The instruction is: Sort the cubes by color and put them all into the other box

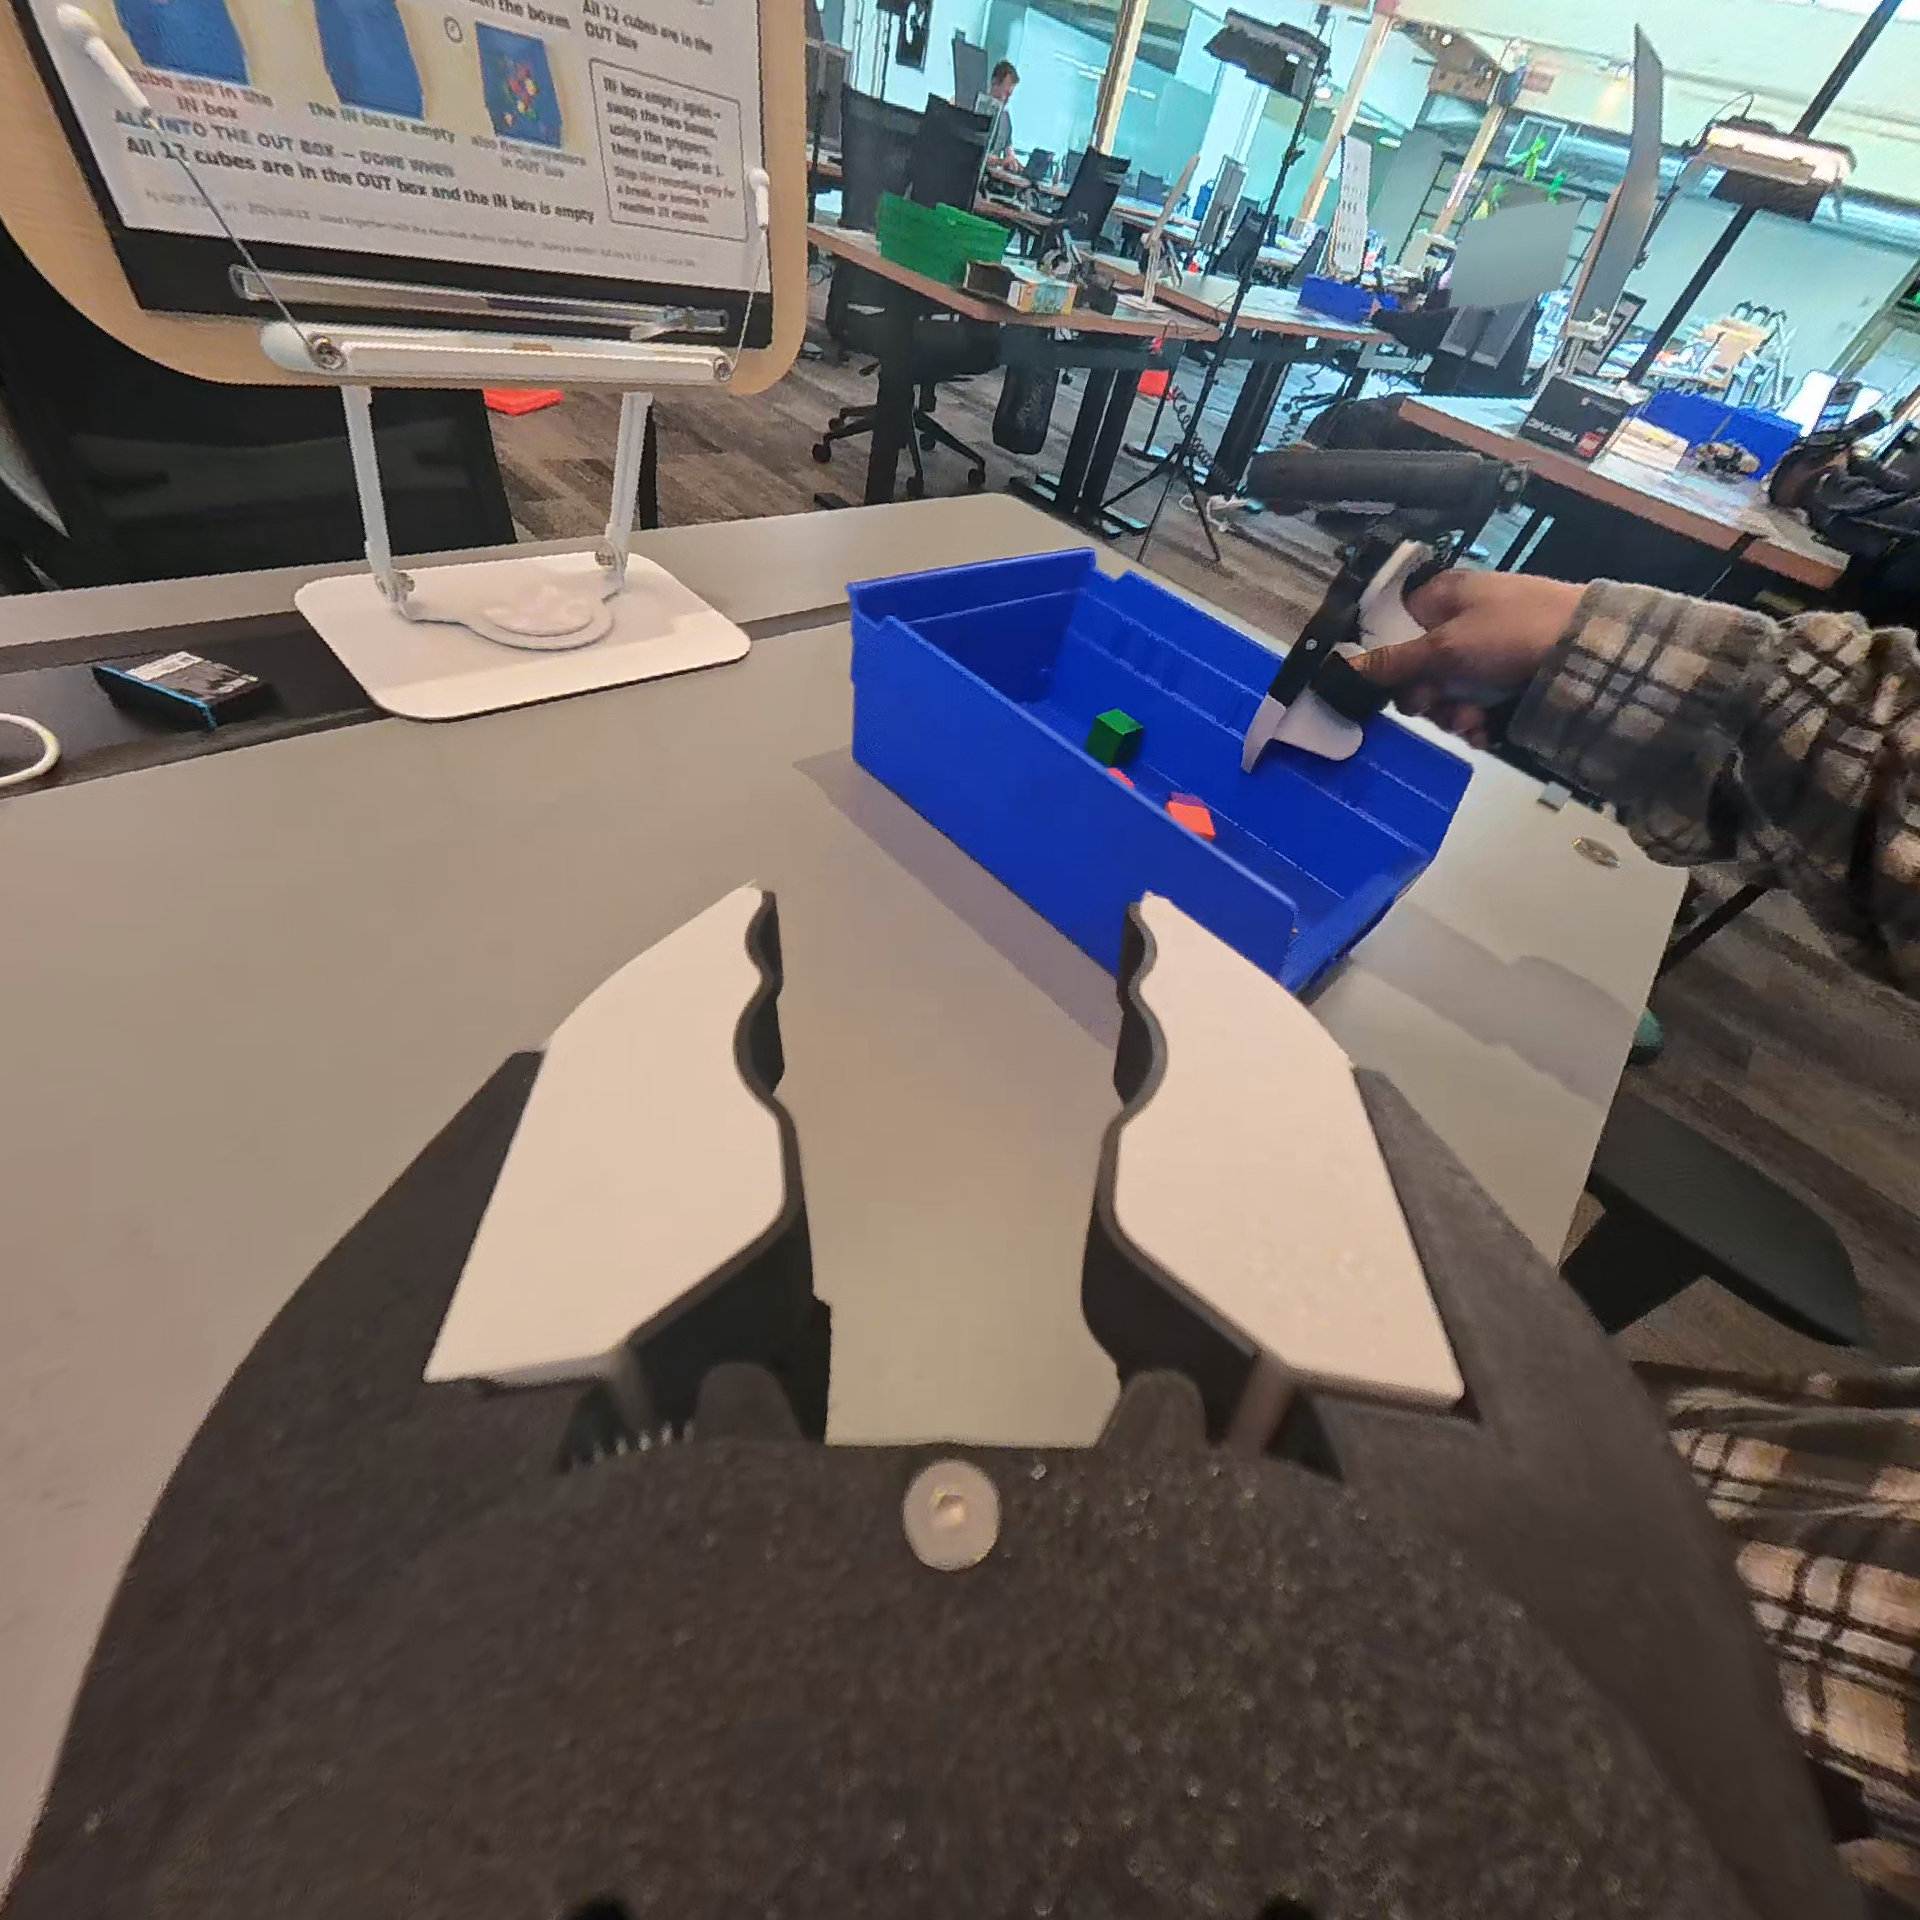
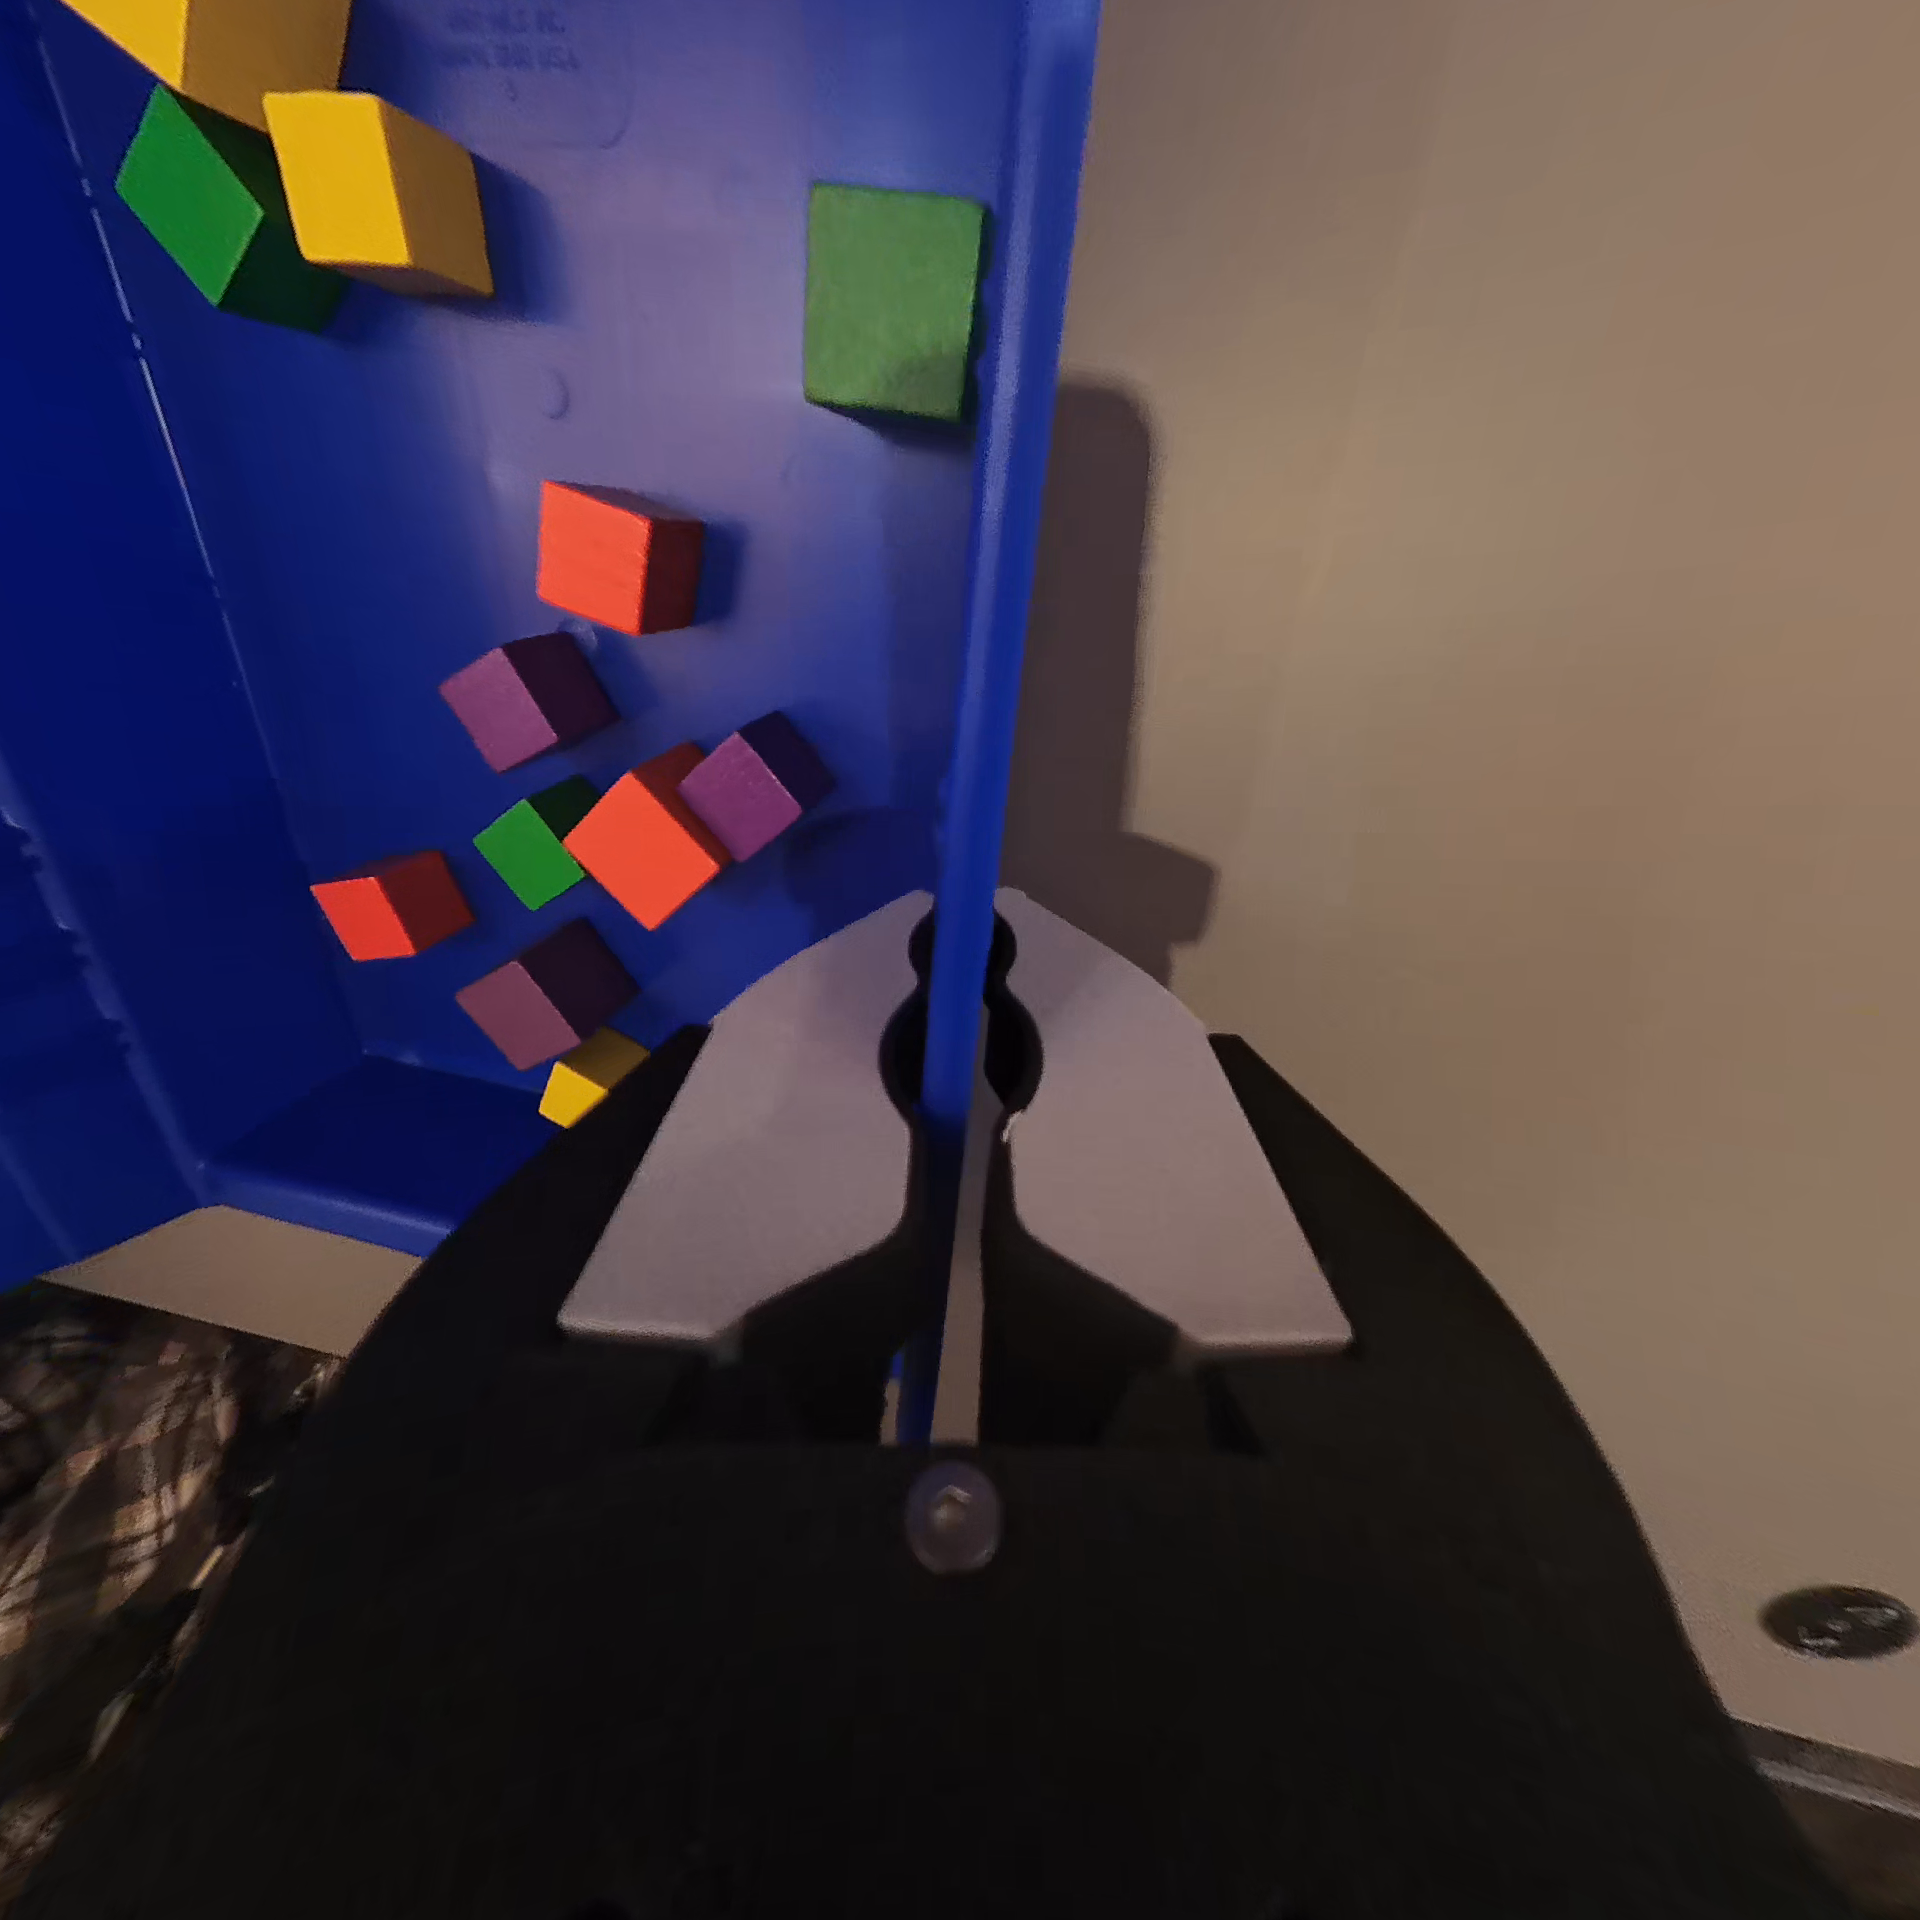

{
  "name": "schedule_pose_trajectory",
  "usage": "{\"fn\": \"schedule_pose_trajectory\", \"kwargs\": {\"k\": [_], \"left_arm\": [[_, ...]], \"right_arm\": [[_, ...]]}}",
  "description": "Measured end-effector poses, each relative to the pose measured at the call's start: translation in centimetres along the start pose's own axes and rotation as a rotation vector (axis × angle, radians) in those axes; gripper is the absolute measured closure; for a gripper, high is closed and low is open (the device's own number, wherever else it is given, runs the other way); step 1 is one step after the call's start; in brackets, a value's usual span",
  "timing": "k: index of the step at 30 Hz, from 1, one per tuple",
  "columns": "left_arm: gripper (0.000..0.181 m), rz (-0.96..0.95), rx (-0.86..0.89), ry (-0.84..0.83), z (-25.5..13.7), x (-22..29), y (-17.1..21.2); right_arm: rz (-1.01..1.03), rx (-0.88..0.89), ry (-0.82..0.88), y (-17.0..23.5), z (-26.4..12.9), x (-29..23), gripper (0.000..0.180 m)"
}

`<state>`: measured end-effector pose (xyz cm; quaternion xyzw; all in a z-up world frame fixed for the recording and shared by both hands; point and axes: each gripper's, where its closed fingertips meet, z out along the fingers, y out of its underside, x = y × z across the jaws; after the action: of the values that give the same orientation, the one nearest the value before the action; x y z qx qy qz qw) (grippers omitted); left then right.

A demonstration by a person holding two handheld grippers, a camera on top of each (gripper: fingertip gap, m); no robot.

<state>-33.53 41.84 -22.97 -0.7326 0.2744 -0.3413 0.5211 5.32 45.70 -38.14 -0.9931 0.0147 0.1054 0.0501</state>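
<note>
A blue box (image 1: 997, 790) stands on the grey table (image 1: 416, 935) to the right of centre. My right gripper (image 1: 1273, 748) (image 2: 954, 914) is shut on the box's side wall (image 2: 1013, 520). Inside lie several cubes: green (image 2: 894, 301) (image 1: 1114, 736), red (image 2: 613, 556), purple (image 2: 525, 701) and yellow (image 2: 374, 192), mixed together. My left gripper (image 1: 948, 906) is open and empty, above the bare table in front of the box.
A stand holding an instruction sheet (image 1: 416, 156) is at the back left on a white base (image 1: 520, 634). A small dark device (image 1: 182, 686) lies at the left. The table's right edge (image 1: 1642, 935) is just beyond the box. A plaid sleeve (image 1: 1714, 727) reaches in from the right.
</note>
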Motion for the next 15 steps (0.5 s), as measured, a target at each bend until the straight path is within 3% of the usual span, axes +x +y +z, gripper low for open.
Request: {"fn": "schedule_pose_trajectory", "kwargs": {"k": [15], "left_arm": [[0.117,-0.018,-0.043,-0.097,-2.7,-3.1,0.2]], "right_arm": [[-0.030,-0.032,-0.009,-0.8,2.7,-12.9,0.174]]}}
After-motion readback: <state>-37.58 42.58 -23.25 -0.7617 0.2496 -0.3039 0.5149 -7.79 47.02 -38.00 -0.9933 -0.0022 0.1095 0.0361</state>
